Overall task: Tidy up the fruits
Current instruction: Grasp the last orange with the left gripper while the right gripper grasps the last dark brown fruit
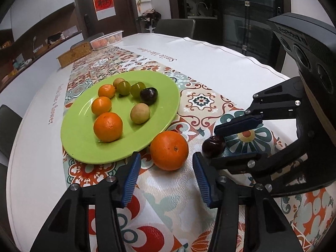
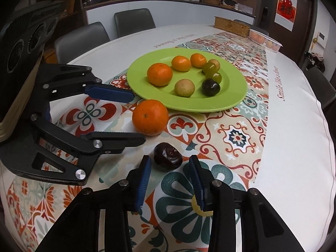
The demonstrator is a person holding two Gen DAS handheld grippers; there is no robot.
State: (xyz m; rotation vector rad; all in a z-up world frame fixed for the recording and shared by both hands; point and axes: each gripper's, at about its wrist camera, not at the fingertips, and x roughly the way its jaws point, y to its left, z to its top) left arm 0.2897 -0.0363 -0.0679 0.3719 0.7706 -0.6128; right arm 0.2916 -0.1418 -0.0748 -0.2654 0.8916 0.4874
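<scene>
Dark chairs, a wall counter and a door with a red poster ring a white-clothed table (image 1: 210,58), whose patterned runner (image 1: 189,105) crosses the frame from the upper left toward the bottom.

Left of centre in the left wrist view lies a green plate (image 1: 79,138) holding three oranges, two green fruits, two pale brownish ones and a dark plum.

At the bottom edge of that view, the left gripper (image 1: 167,166) has its blue-padded fingers spread apart, gripping nothing. The right gripper (image 2: 170,168) reaches in from the right of that frame, and in its own view its fingers likewise stand apart, empty.

Off the plate, a large orange (image 1: 169,150) sits on the runner just beside the plate's near rim, ahead of the left fingers' gap.

Smaller, a loose dark plum (image 2: 167,155) rests on the runner directly ahead of the right fingers' gap; contact cannot be told.

At the table's far end sit a woven box (image 1: 73,54) and a white basket (image 1: 106,40).
</scene>
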